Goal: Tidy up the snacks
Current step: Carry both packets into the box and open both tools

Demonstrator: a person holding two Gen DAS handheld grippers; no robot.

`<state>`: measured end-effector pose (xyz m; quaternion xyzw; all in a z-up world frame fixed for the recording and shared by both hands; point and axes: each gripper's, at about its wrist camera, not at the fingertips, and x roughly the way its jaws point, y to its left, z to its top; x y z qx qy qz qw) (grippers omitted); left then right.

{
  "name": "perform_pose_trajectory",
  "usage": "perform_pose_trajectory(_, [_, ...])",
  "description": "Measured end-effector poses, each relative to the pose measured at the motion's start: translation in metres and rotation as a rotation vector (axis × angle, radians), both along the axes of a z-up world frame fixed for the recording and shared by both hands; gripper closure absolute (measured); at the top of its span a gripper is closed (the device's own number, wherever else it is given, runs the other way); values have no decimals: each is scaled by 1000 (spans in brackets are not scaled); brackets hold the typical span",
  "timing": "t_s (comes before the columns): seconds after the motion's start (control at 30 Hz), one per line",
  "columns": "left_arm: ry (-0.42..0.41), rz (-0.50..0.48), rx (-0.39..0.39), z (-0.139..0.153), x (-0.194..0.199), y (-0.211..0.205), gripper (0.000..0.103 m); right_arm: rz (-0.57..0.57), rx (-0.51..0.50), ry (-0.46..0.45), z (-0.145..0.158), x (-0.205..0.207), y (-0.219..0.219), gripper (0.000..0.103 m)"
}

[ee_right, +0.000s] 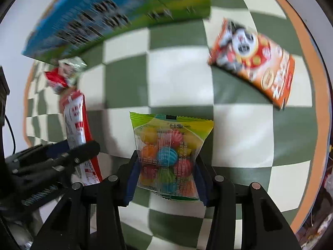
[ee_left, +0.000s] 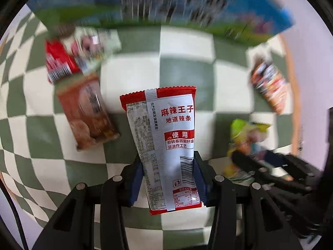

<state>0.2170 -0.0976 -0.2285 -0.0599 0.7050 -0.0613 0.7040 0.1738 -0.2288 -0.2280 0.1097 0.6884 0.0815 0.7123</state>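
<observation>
Holding tight, the left gripper (ee_left: 168, 179) squeezes the red-and-white packet (ee_left: 164, 143), and the right gripper (ee_right: 165, 175) squeezes the candy bag (ee_right: 168, 156). Carry both gently (no shaking) to the blue-green box (ee_right: 116, 14) ahead, over the checkered cloth (ee_right: 179, 79).

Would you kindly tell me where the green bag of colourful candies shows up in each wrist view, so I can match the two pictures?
Left wrist view: the candy bag sits at right of centre, blurred, held by the right hand-held gripper.
Right wrist view: it is at bottom centre, clamped between this gripper's fingers.
Shared landmark: the blue and green box along the top of both views.
</observation>
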Motion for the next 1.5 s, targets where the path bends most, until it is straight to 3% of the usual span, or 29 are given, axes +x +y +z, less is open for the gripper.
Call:
perform_pose_trajectory(0.27, [-203, -7, -89, 111, 65, 23, 62, -4, 158, -150, 95, 48, 4, 53])
perform_pose_trajectory(0.43, [-267, 32, -104, 134, 137, 42, 62, 1, 185, -261, 145, 102, 15, 53])
perform_pose_trajectory(0.57, [-235, 55, -130, 128, 184, 54, 62, 8, 162, -307, 160, 146, 15, 53])
perform_pose_trajectory(0.7, [-180, 42, -99, 108, 226, 59, 62, 14, 129, -310, 150, 187, 23, 53])
perform_pose_trajectory(0.83, [-65, 10, -84, 73, 259, 57, 62, 26, 95, -271, 126, 218, 30, 53])
perform_pose_trajectory(1.1, [87, -24, -40, 9, 274, 55, 59, 54, 86, -164, 71, 239, 41, 52])
perform_pose_trajectory(1.13, [100, -21, -31, 5, 273, 54, 58, 63, 90, -127, 61, 240, 43, 50])
perform_pose_trajectory(1.17, [115, -16, -30, -1, 272, 55, 57, 70, 81, -103, 55, 241, 45, 37])
perform_pose_trajectory(1.2, [117, -20, -40, -4, 271, 55, 53, 82, 65, -82, 48, 242, 46, 18])
perform_pose_trajectory(1.23, [119, -21, -42, -6, 270, 55, 39, 84, 62, -77, 45, 242, 46, 12])
perform_pose_trajectory(1.3, [107, -19, -38, -11, 268, 57, 20, 82, 53, -67, 42, 243, 44, 13])
perform_pose_trajectory(1.5, [43, 9, -12, -4, 258, 65, 20, 57, 24, -83, 47, 245, 32, 12])
